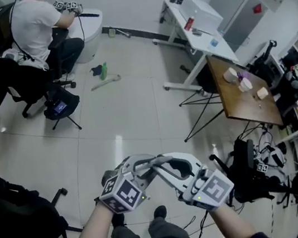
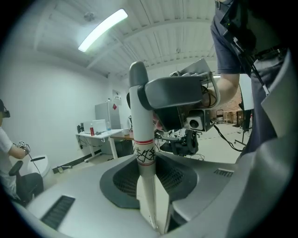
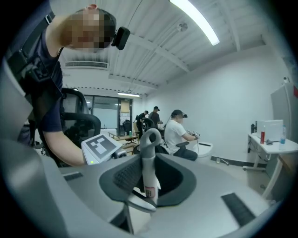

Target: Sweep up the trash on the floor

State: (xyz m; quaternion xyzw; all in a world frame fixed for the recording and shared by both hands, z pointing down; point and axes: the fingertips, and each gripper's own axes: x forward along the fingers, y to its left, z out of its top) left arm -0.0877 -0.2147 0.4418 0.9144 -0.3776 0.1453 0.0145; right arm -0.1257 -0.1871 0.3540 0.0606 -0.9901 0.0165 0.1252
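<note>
Trash [image 1: 104,75]: a green bottle, a dark scrap and a pale strip lie together on the floor [image 1: 137,117], well away from the wearer and near a seated person [image 1: 32,28].

Left gripper [image 1: 145,165] is clamped on an upright white handle [image 2: 142,139] with a grey cap. Right gripper [image 1: 170,168] is clamped on a hooked handle [image 3: 149,169], white with a grey end. The tool heads are out of view; presumably broom and pan.

Judgement: the step is the carry-over. Keep both grips firm, approach over open tile clear of the chair legs, set the pan behind the litter and use short strokes.

Writing: the black scrawl [image 2: 145,155] under a red band is illegible. The small label [image 3: 150,191] is too small to read.
</note>
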